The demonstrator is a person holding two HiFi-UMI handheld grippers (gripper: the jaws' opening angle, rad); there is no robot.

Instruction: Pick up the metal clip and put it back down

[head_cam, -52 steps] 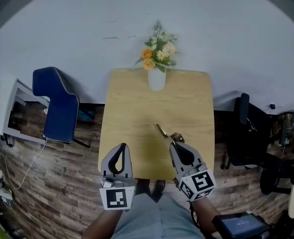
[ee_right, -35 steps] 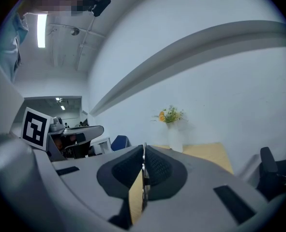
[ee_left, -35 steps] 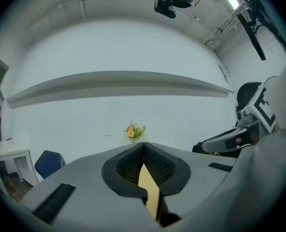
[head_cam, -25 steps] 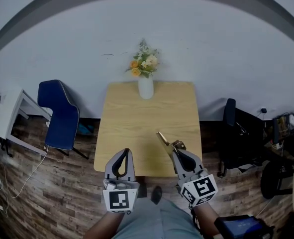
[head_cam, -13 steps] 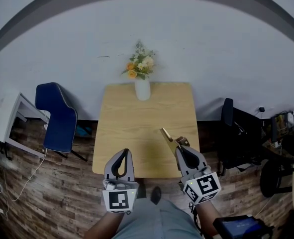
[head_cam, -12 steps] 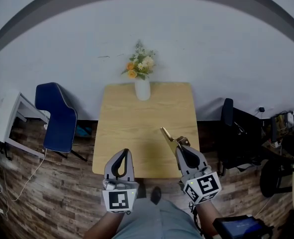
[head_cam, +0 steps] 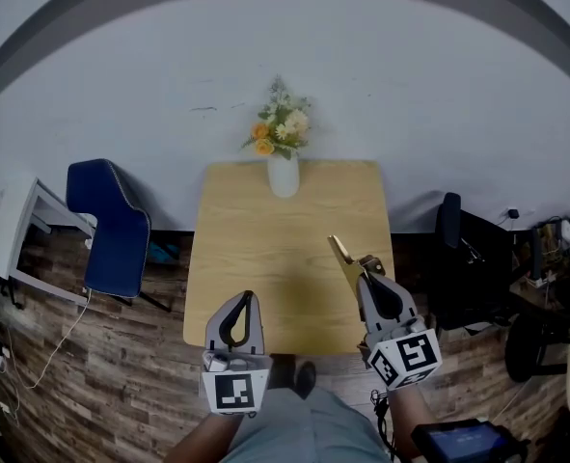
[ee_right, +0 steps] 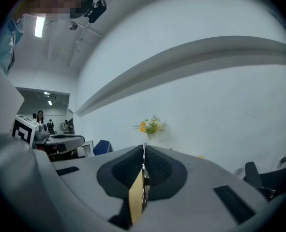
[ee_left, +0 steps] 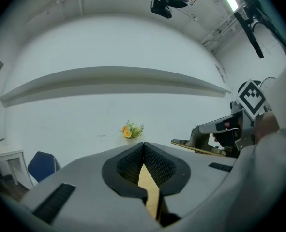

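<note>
The wooden table (head_cam: 265, 249) lay below me, with a blue chair (head_cam: 111, 225) off its left side and a white vase (head_cam: 284, 177) of flowers (head_cam: 280, 128) at its far edge. My left gripper (head_cam: 247, 300) hung over the near edge, its jaws together with nothing between them, well apart from the work. My right gripper (head_cam: 367, 276) was over the near right part of the table, its jaws clamped on the metal clip (head_cam: 343, 255). The clip stuck out past the tips toward the vase, and in the right gripper view it showed edge-on between the pads (ee_right: 143, 178). It looked to me lifted clear of the wood, so the pick-up seemed done and the putting down was what remained. To do that well I judged I should lower it straight and slowly, bring it inward since it sat near the right edge, level it so it met the wood flat, and part the jaws only once it rested.
</note>
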